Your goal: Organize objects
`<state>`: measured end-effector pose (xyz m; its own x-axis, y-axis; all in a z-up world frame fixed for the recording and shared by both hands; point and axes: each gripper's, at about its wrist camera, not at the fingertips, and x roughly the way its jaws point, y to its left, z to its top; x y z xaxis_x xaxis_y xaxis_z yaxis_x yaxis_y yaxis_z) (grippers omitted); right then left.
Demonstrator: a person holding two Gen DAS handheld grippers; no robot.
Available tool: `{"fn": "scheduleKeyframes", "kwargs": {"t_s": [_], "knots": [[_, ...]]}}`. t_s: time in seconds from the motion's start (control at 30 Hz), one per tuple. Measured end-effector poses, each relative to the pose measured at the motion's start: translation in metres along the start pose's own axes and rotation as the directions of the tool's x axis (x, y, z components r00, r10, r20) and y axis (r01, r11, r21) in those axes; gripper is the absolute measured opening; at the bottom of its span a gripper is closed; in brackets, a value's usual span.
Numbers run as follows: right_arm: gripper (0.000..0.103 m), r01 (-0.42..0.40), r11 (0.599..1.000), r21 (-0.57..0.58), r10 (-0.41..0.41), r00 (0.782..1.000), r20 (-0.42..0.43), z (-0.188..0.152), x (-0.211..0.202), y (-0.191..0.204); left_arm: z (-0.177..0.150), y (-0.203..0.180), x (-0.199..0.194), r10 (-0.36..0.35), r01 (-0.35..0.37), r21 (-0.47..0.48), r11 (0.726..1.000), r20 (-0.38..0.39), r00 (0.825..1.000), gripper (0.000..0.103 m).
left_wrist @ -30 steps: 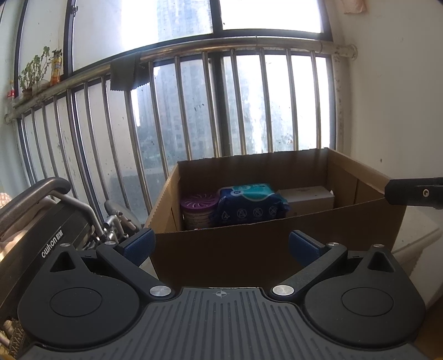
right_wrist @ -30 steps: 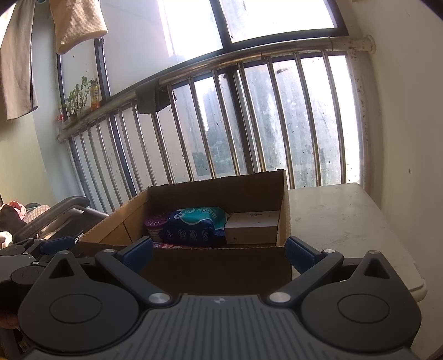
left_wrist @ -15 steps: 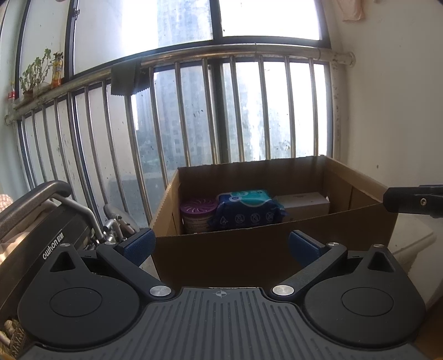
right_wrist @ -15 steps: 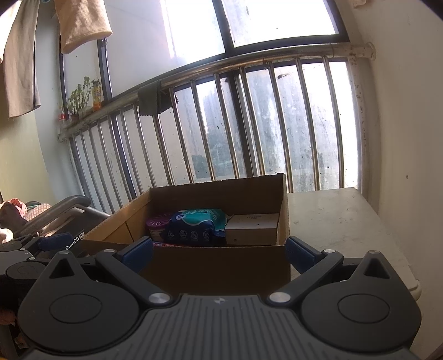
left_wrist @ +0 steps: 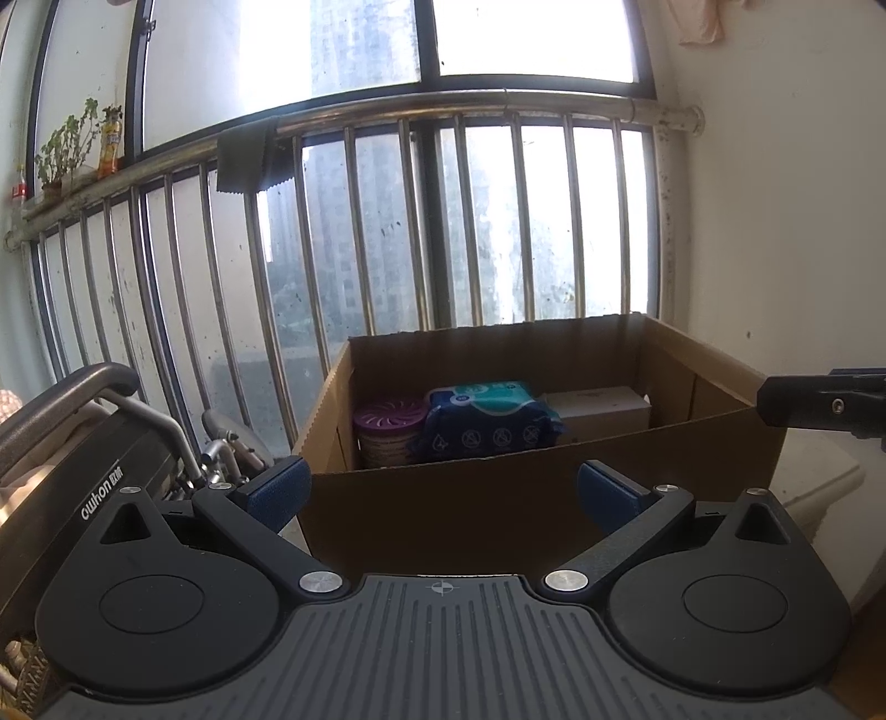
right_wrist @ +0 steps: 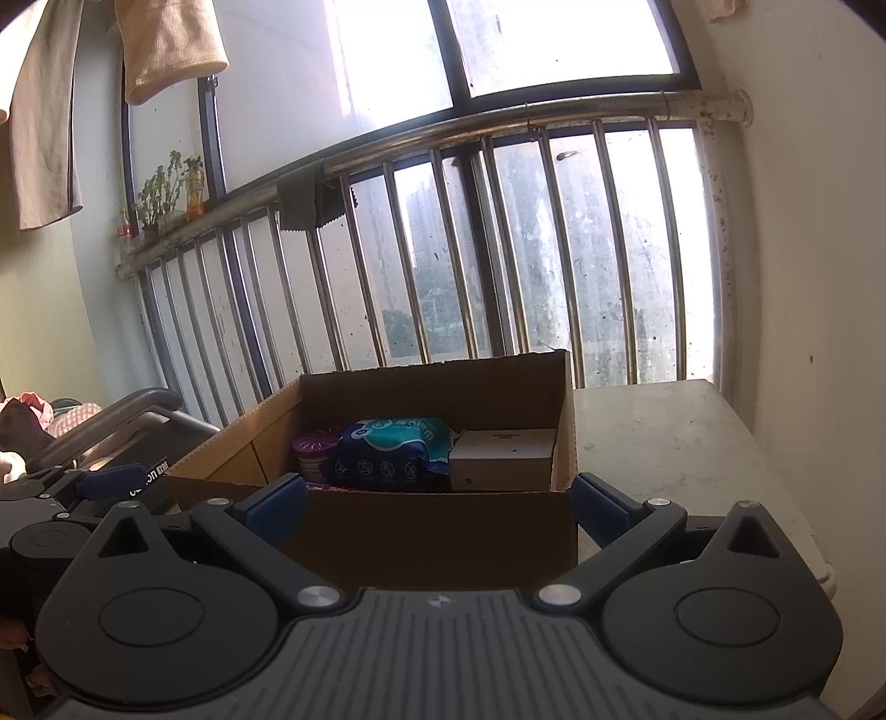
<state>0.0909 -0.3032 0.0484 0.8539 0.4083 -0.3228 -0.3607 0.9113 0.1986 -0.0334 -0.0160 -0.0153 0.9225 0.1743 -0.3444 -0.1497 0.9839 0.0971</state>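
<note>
An open cardboard box (left_wrist: 498, 509) (right_wrist: 432, 531) stands by the window railing. Inside it sit a purple-lidded tub (left_wrist: 387, 432) (right_wrist: 313, 457), a blue and teal soft pack (left_wrist: 487, 421) (right_wrist: 393, 451) and a pale carton (left_wrist: 598, 407) (right_wrist: 501, 459). My left gripper (left_wrist: 443, 493) is open in front of the box's near wall, nothing between its fingers. My right gripper (right_wrist: 437, 504) is open too, facing the same wall. A dark part of the right gripper (left_wrist: 825, 407) pokes in at the right of the left wrist view.
The box rests on a pale table (right_wrist: 675, 448) against the right wall (right_wrist: 819, 277). A folded wheelchair (left_wrist: 94, 443) (right_wrist: 127, 421) stands at the left. Metal railing bars (left_wrist: 387, 232) and the window are behind. Clothes (right_wrist: 166, 50) hang at the upper left.
Both grippers have drawn back and tilted up a little; the box sits lower and smaller in both views. Both stay open, and the items in the box have not moved.
</note>
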Motion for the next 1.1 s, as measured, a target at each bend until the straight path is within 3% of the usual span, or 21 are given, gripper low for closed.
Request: {"fn": "scheduleKeyframes", "kwargs": {"t_s": [1.1], "knots": [[0.103,-0.002,1.000,0.007,0.002,1.000,-0.006,0.0001,0.0004,-0.0015,-0.0017,-0.0007,0.0015,-0.008,0.008,0.010,1.000,-0.009,1.000,0.103]]}}
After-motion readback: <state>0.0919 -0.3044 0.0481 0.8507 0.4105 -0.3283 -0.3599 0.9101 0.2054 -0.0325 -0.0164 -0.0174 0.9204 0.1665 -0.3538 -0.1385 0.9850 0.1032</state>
